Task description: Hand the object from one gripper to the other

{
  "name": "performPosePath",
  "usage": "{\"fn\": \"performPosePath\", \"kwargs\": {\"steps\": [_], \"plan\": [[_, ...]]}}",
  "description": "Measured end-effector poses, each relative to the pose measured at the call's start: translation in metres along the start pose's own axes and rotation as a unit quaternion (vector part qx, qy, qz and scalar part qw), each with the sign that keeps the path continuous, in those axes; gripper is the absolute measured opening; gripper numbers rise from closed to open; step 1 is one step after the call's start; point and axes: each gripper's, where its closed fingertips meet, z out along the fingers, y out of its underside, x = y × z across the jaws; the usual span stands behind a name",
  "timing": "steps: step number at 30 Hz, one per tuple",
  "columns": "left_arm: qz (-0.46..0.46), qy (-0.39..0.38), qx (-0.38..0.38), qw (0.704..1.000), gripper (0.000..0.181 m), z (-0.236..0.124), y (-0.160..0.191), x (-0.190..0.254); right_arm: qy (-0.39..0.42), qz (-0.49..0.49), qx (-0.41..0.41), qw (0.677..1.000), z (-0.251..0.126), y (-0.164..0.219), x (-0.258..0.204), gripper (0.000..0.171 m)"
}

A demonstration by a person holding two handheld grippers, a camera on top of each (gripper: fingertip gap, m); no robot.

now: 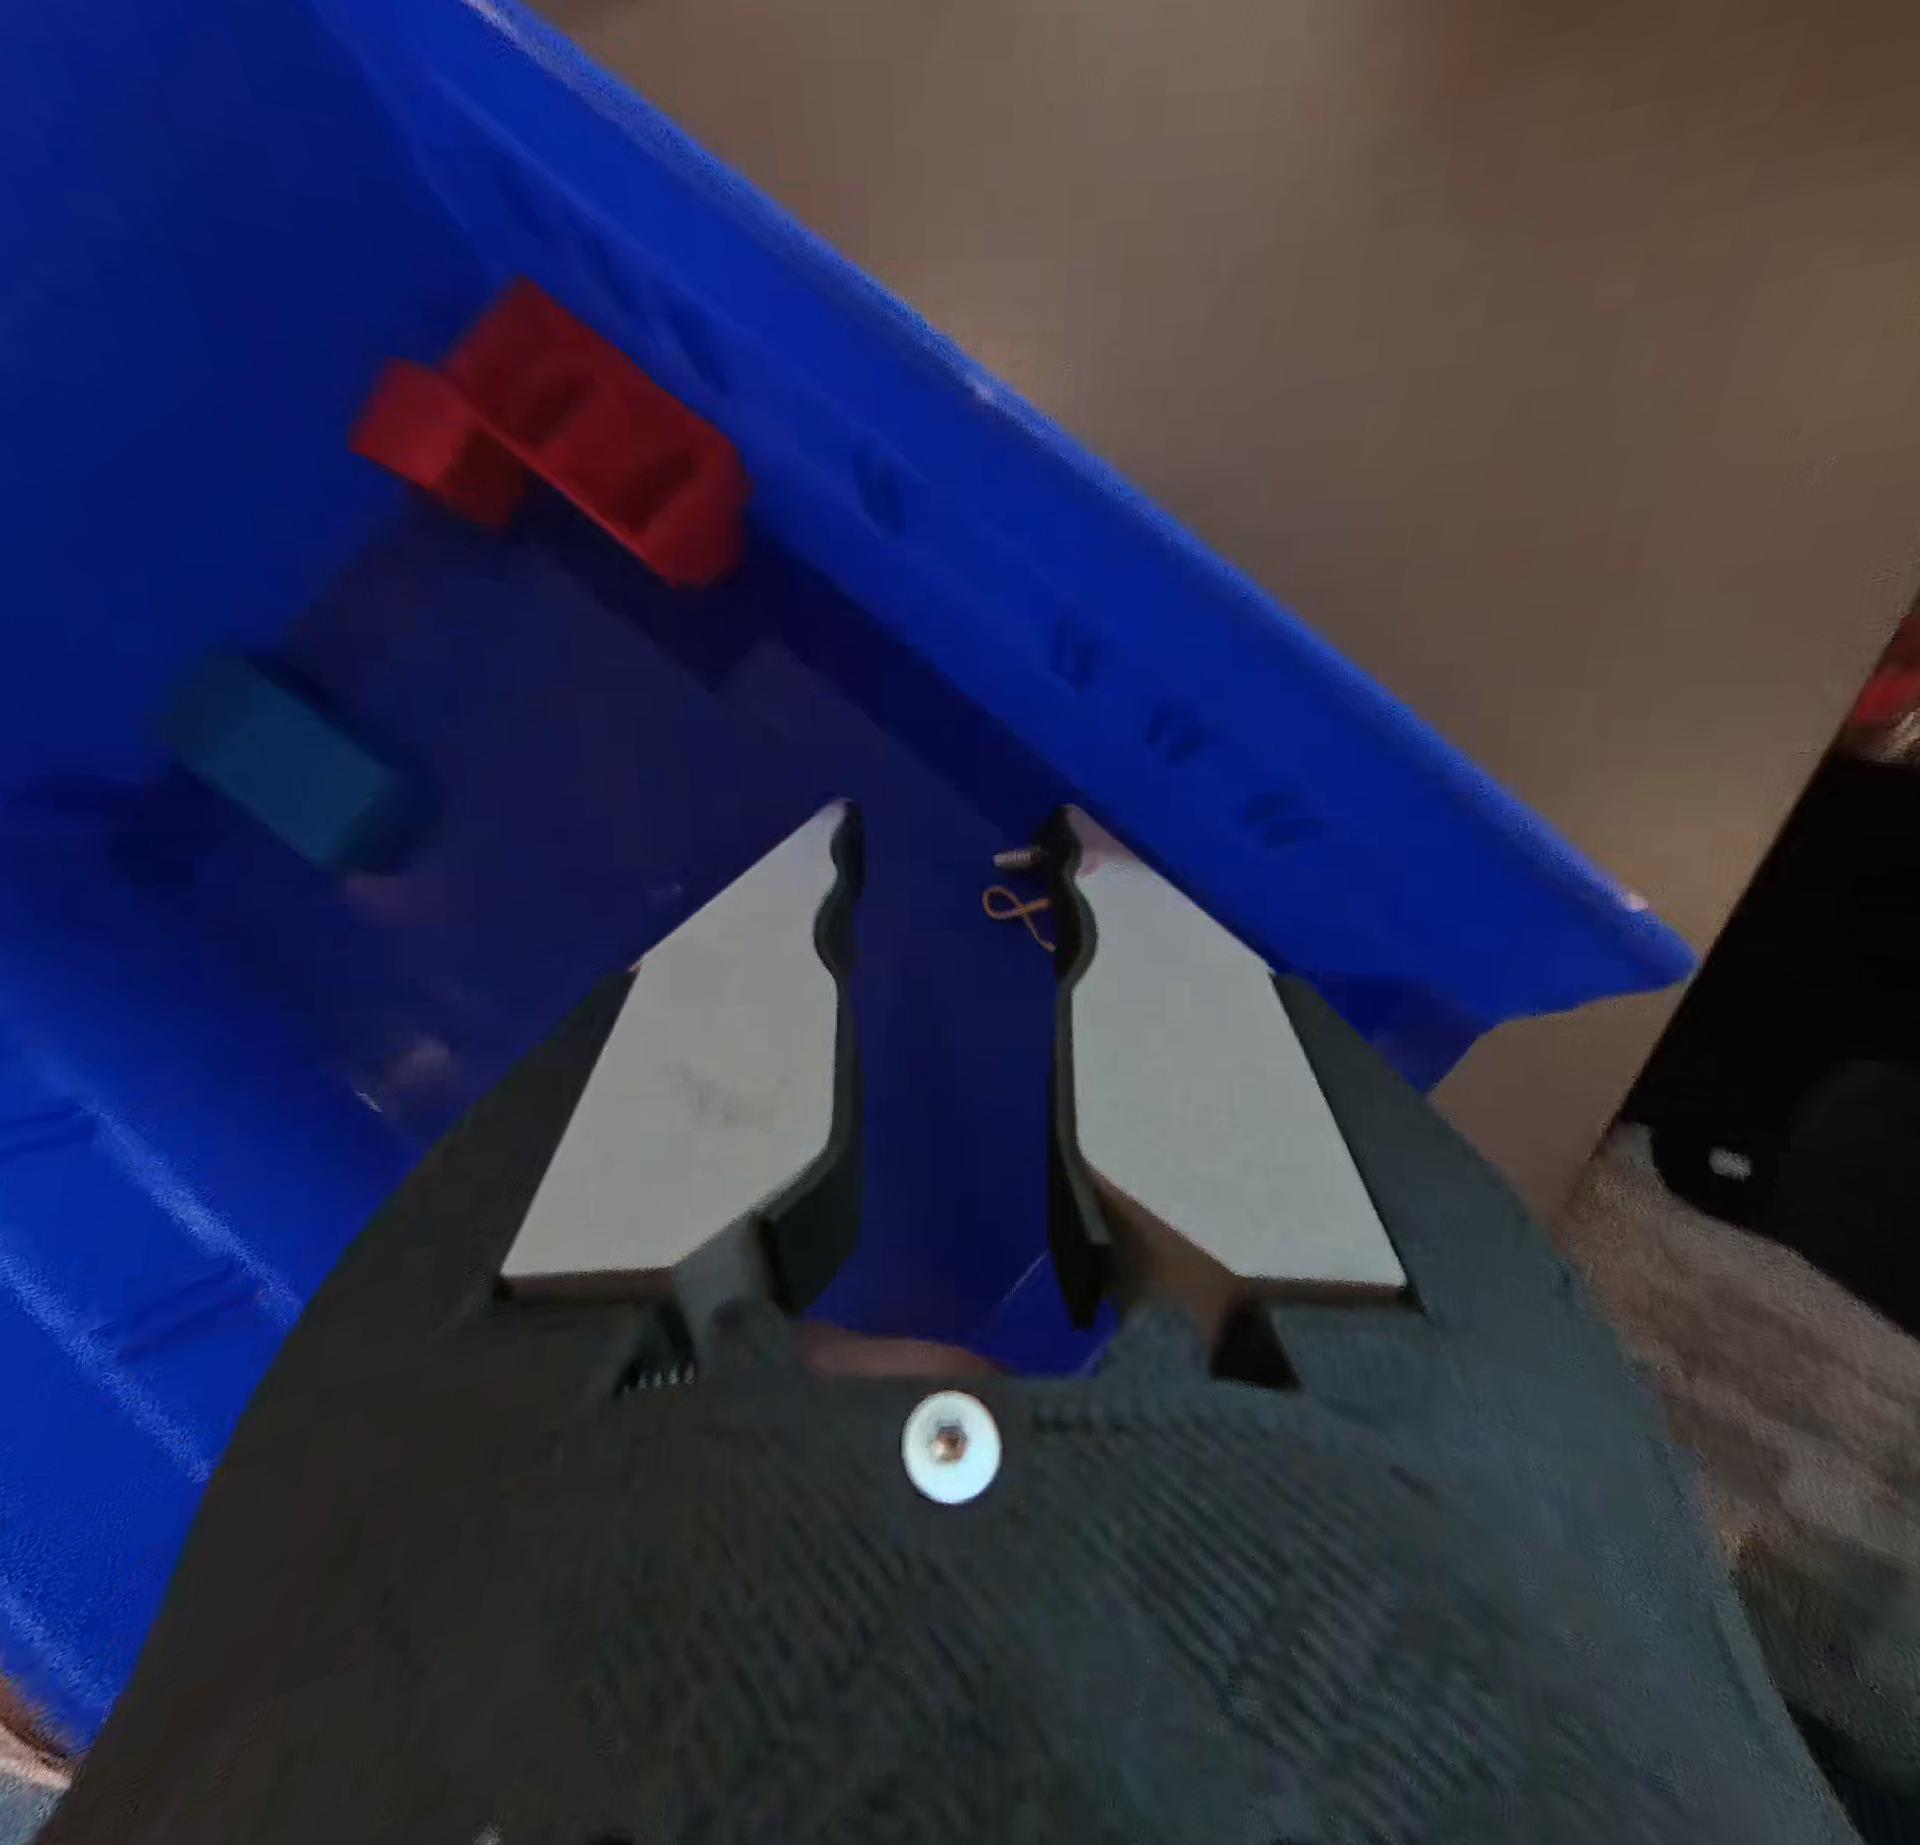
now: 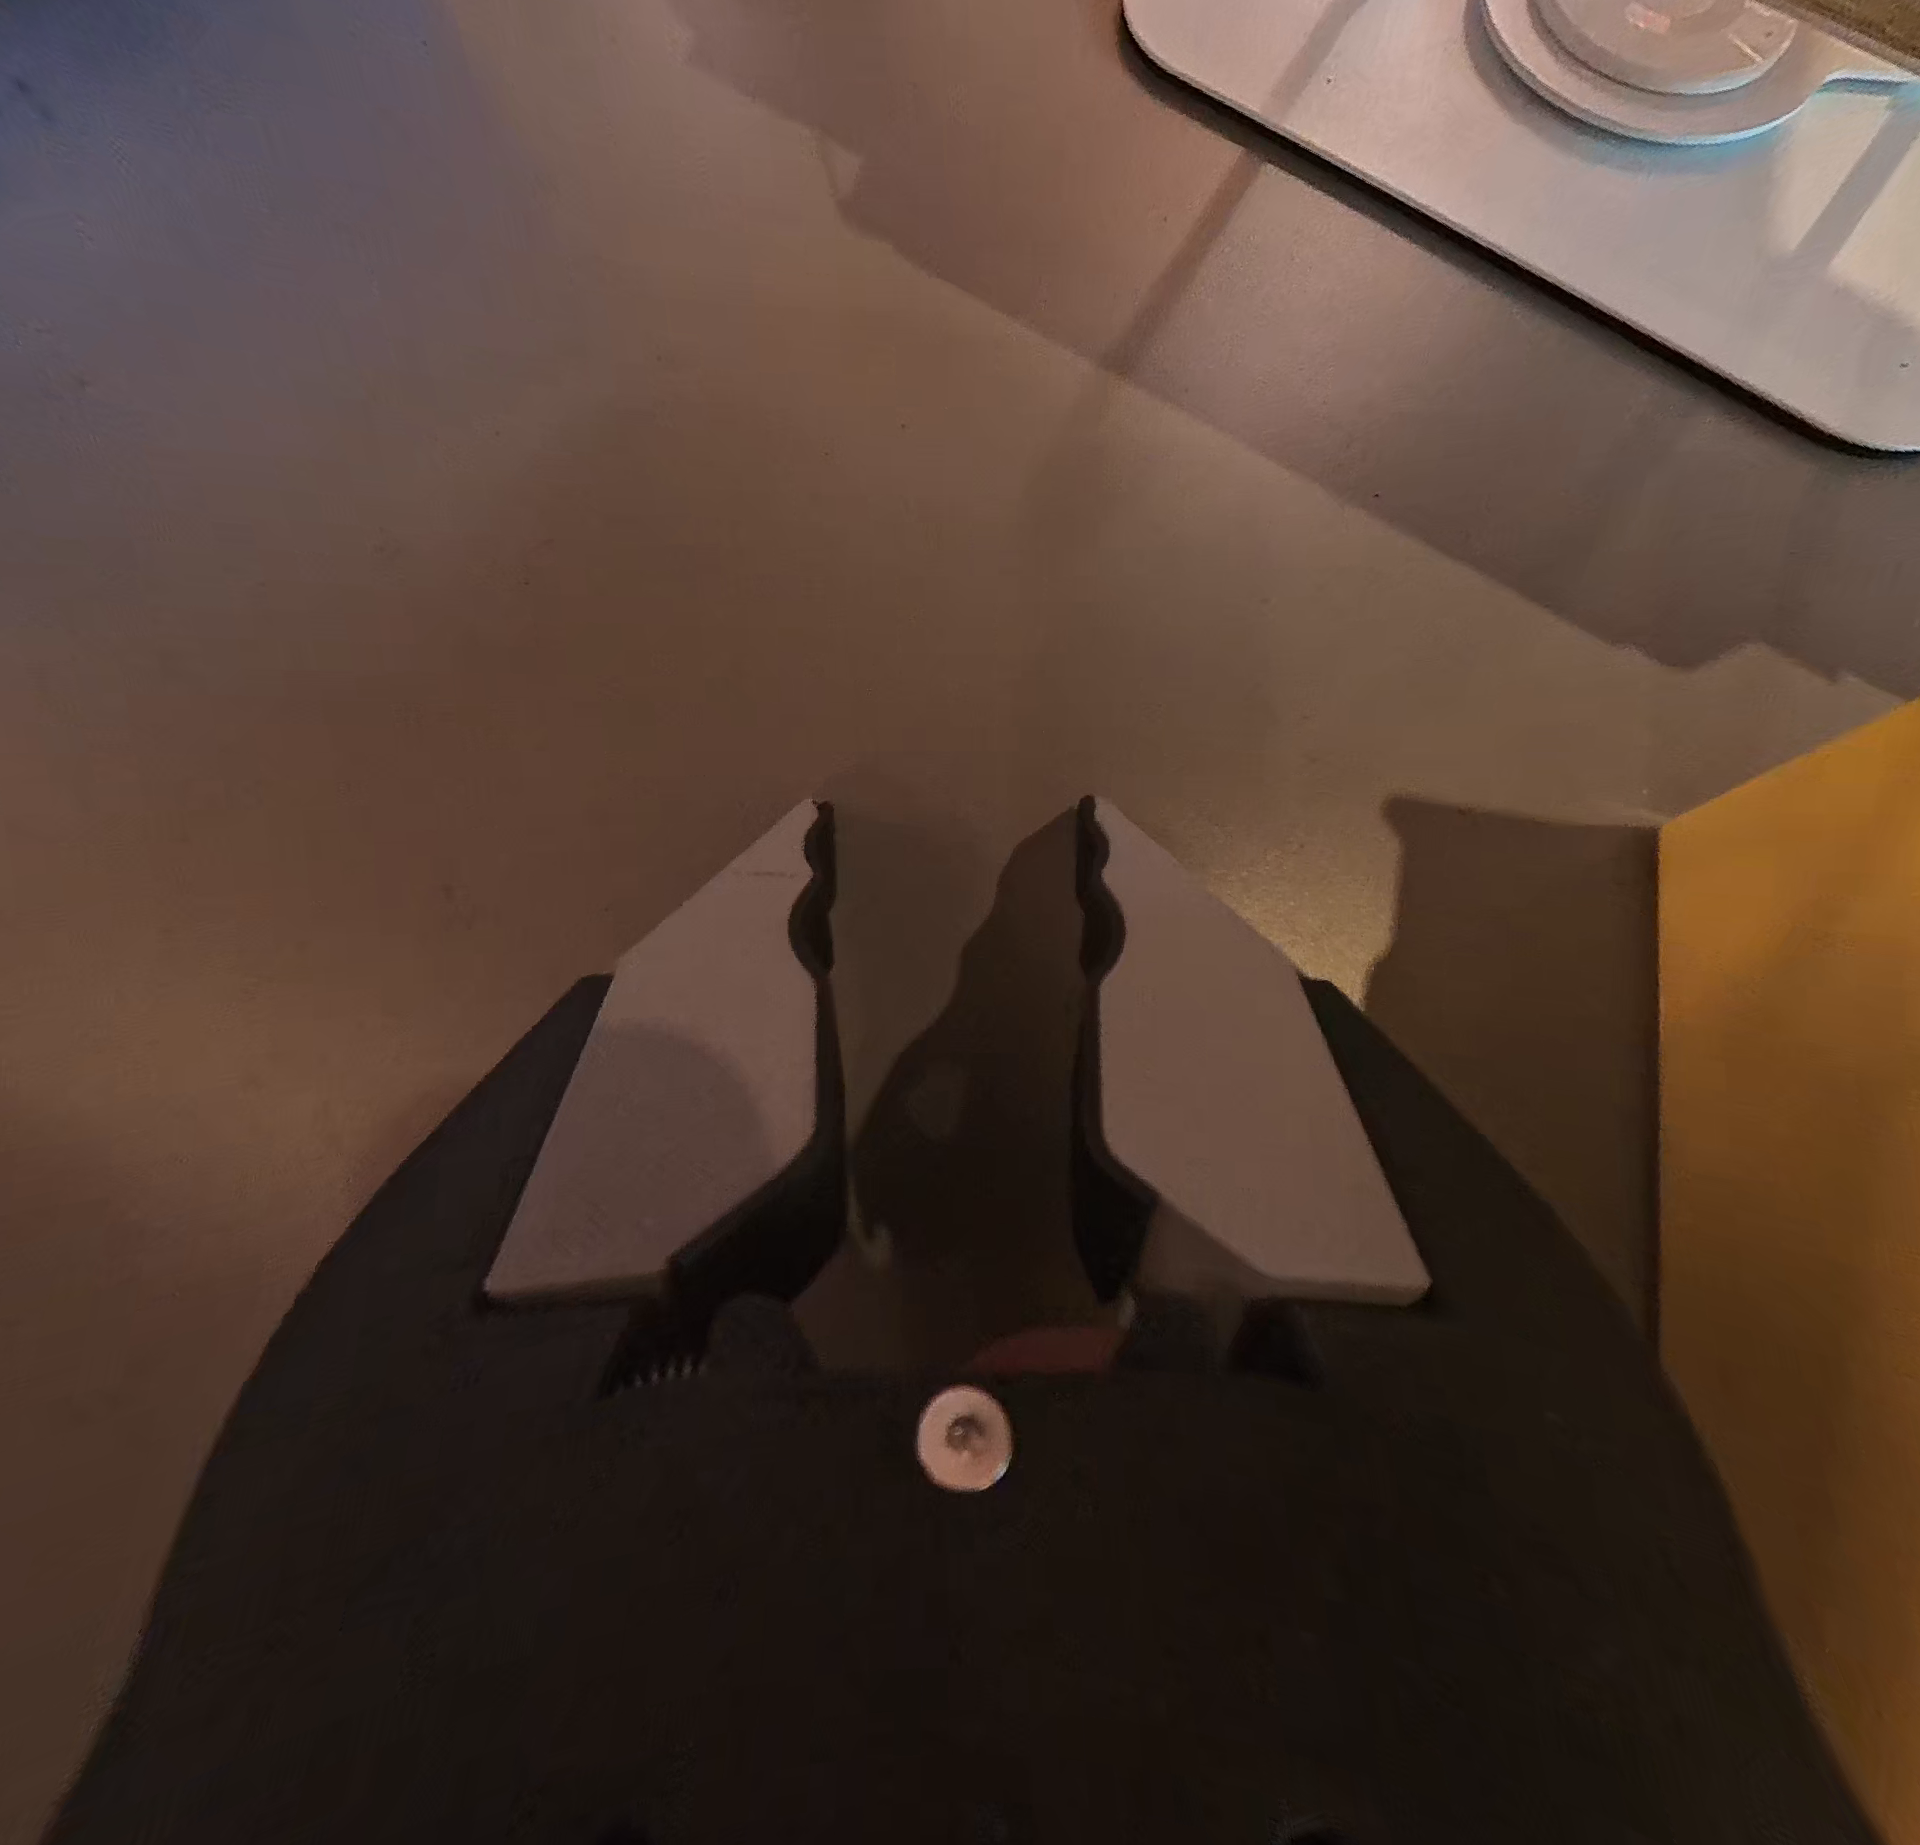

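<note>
Left wrist view: left tongs (image 1: 956,829) nearest cam, jaws apart w/ nothing between, hanging over the inside of a blue bin (image 1: 1039,590). Bin floor holds a red clip-shaped piece (image 1: 561,434) up against the far wall and a blue block (image 1: 291,767) to its left, the two apart. Tiny spring + bit of wire (image 1: 1013,886) lie by the right fingertip. Which one is the task's object can't be told; prob. one of the two plastic bits.

Handling, as a guess: both look like light, rigid plastic, not fragile, maybe a bit slick. Block: pinch across its flat parallel sides. Red piece: take the thicker body, not the thin tab.

Right wrist view: right tongs (image 2: 951,808) also spread, empty, over bare tabletop (image 2: 623,548), well away from the bin. Grey stand base (image 2: 1558,237) top right, yellow box (image 2: 1787,1172) at the right edge.
</note>
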Motion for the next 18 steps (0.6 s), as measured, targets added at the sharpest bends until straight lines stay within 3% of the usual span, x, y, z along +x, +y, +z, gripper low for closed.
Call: {"fn": "performPosePath", "kwargs": {"steps": [3,5,8,10,11,14,18], "plan": [[0.030,0.003,-0.069,0.997,0.030,0.019,0.022,0.003,-0.003,0.009,0.002,1.000,0.000,-0.001,0.001,0.041],[0.030,0.031,-0.055,0.998,0.020,0.022,0.014,0.010,-0.007,0.018,0.003,1.000,-0.001,-0.001,0.002,0.039],[0.032,0.040,-0.104,0.993,0.009,0.035,0.027,0.009,-0.011,0.019,0.004,1.000,-0.001,-0.001,0.002,0.040],[0.032,0.061,-0.110,0.992,0.018,0.037,0.029,0.015,-0.008,0.016,0.003,1.000,0.000,-0.001,0.003,0.037],[0.018,0.069,-0.102,0.992,0.036,0.035,0.025,0.014,-0.009,0.015,0.003,1.000,0.000,-0.001,0.003,0.038],[-0.010,0.086,-0.057,0.995,0.031,0.026,0.010,0.011,-0.012,0.012,0.003,1.000,0.000,-0.002,0.002,0.039],[0.004,0.101,-0.073,0.992,0.030,0.018,0.014,0.016,-0.013,0.009,0.002,1.000,0.000,-0.002,0.001,0.041]]}}
